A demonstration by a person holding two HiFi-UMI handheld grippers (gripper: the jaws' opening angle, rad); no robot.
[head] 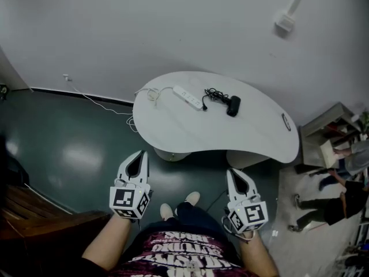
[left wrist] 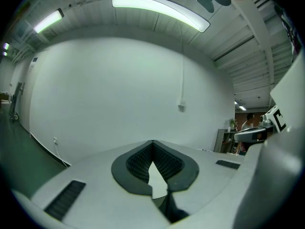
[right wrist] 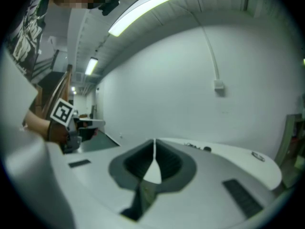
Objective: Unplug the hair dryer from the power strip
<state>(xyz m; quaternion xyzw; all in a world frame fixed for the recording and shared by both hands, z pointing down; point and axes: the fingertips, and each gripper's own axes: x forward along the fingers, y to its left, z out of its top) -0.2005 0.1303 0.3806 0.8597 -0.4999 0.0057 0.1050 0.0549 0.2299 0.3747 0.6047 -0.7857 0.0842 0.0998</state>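
A white power strip (head: 188, 97) lies on the far side of a white curved table (head: 190, 134). To its right sits the black hair dryer (head: 233, 105), its black cord (head: 214, 95) bunched between the two and running to the strip. My left gripper (head: 141, 153) and right gripper (head: 230, 171) hover in front of the table's near edge, well short of both objects. Both are shut and hold nothing; their tips meet in the left gripper view (left wrist: 153, 142) and the right gripper view (right wrist: 155, 141). In the right gripper view the hair dryer (right wrist: 206, 150) is a small dark spot.
A white cable (head: 95, 101) trails over the dark floor from the wall to the table's left end. A small dark item (head: 286, 122) lies near the table's right edge. A shelf (head: 331, 137) and people (head: 340, 203) are at the right, dark wooden furniture (head: 34, 212) at the lower left.
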